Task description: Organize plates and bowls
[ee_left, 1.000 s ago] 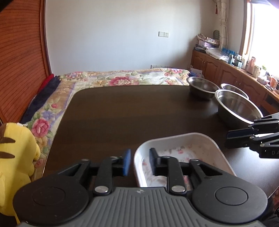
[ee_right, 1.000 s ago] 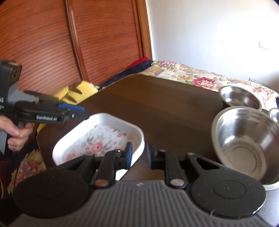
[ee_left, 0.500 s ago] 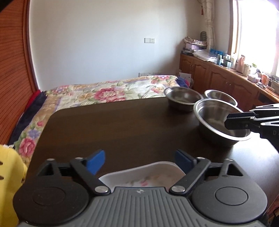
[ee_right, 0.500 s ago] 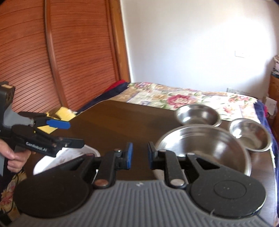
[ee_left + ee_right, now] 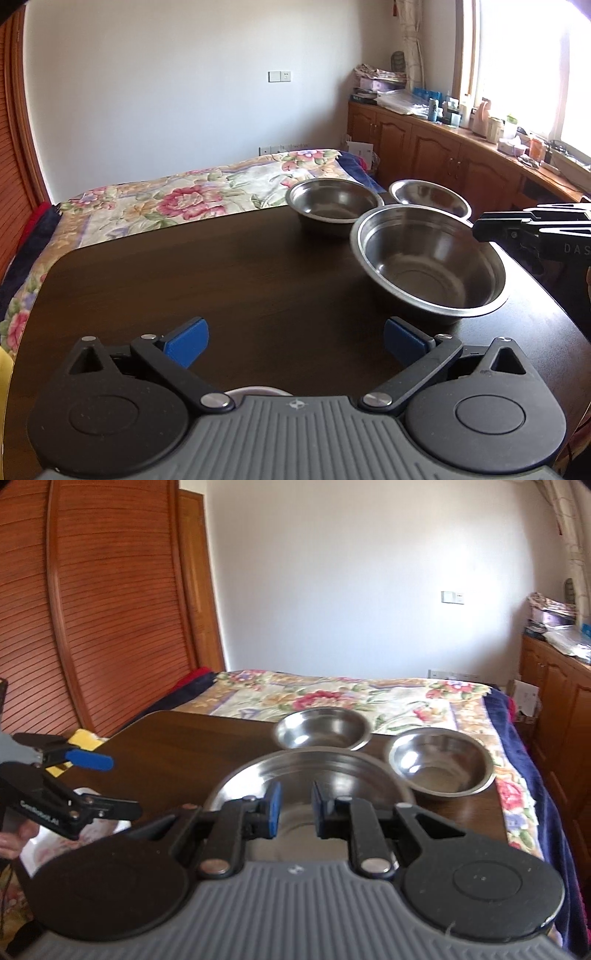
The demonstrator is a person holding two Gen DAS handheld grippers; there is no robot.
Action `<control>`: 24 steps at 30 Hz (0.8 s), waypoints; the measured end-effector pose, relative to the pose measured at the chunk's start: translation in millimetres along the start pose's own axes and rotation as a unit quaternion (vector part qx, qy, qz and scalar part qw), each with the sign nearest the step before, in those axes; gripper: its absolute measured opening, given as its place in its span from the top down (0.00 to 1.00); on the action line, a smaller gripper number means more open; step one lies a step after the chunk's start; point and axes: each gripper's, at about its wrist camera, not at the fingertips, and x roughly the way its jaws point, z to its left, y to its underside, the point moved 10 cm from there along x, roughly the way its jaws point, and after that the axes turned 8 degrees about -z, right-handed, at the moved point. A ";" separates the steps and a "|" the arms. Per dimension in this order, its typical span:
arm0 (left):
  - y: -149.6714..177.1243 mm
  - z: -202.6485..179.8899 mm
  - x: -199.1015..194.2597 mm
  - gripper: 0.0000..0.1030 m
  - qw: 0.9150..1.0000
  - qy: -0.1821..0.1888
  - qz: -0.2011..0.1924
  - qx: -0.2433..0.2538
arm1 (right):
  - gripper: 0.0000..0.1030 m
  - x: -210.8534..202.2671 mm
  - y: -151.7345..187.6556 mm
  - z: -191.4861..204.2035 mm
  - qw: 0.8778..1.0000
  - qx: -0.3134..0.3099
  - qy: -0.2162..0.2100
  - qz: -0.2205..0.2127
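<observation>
Steel bowls, round, rims up, near surface far-right corner; left tool spread wide, right tool narrowly parted, both empty.

Two hand-held grippers above the table's near edge.
The left gripper is spread wide; the right gripper is narrowly parted, gripping nothing.

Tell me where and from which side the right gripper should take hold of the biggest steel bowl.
Best the thin rolled rim on the near edge of the large steel bowl, one finger inside and one outside. The bowl sits upright and open, too broad to span, and the right gripper hangs just above that near rim, jaws a narrow gap apart. The two smaller bowls crowd its far side.
</observation>
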 end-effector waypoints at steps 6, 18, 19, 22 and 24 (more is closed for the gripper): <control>-6.0 -14.8 6.5 0.00 1.000 0.008 0.000 0.018 | 0.80 0.3 5.0 -27.0 1.000 0.014 0.021 -0.002; -14.2 -30.2 20.6 0.01 0.999 0.035 -0.002 0.029 | 0.80 7.2 15.7 -62.3 0.998 0.031 0.050 -0.006; -14.4 -32.1 22.5 0.04 0.999 0.036 -0.001 0.031 | 0.80 7.8 16.9 -63.4 0.998 0.033 0.050 -0.005; -14.4 -36.1 27.2 0.11 0.999 0.044 0.003 0.032 | 0.80 9.7 20.9 -67.1 0.998 0.038 0.050 -0.003; -13.6 -38.4 30.9 0.16 0.998 0.048 0.008 0.029 | 0.80 10.5 22.8 -68.9 0.998 0.043 0.050 -0.004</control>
